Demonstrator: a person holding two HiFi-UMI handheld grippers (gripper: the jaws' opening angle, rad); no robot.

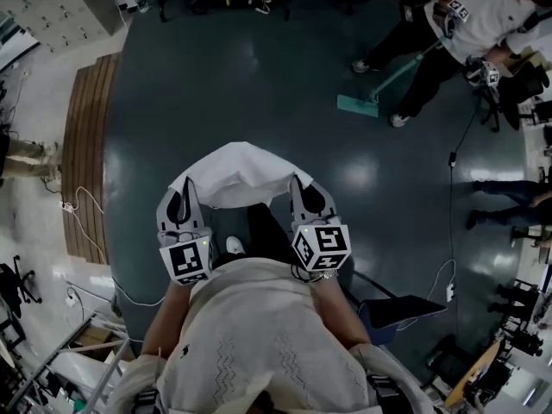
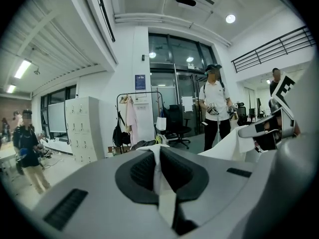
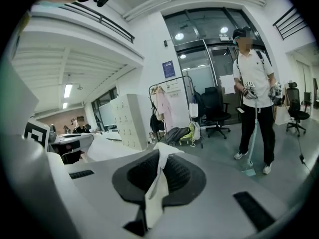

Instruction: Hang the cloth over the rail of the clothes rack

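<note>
The left hand-held gripper [image 1: 183, 198] is clamped on one corner of the white cloth [image 1: 238, 172], and the right hand-held gripper [image 1: 304, 195] on the other. Both point forward and slightly down, side by side, with the cloth spread between them. The clothes rack [image 2: 138, 114] stands well ahead of the cloth. Bare floor [image 1: 250, 76] lies before the rack, and a person with a mop [image 3: 253, 98] stands to its right.

Glossy dark teal floor [image 1: 259, 84] ahead is open. Person in white shirt [image 1: 470, 15] with teal flat mop [image 1: 356, 103] stands ahead right. Black metal clothes rack [image 2: 139, 93] far ahead, black office chair [image 2: 177, 126] just beside it, white metal lockers [image 2: 84, 128] to its left.
</note>
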